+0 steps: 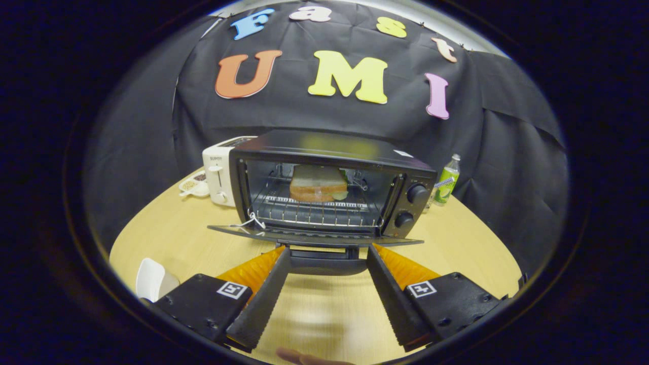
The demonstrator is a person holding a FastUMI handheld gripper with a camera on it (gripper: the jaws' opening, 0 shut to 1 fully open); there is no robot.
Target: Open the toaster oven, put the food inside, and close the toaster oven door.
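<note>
A black toaster oven (329,152) stands on the wooden table, its door (314,235) folded down flat toward me. A sandwich (318,183) rests on the wire rack (314,210) deep inside the cavity. My gripper (327,249) is open, its fingertips spread to either side of the door's handle (323,259), which sits between them below the door's front edge. Whether the fingers touch the handle I cannot tell. Nothing is pressed between the fingers.
A white pop-up toaster (219,175) stands left of the oven with a small dish (194,186) beside it. A green bottle (447,181) stands to the oven's right. A white object (152,280) lies by my left finger. A fingertip of a hand (304,358) shows beneath the gripper.
</note>
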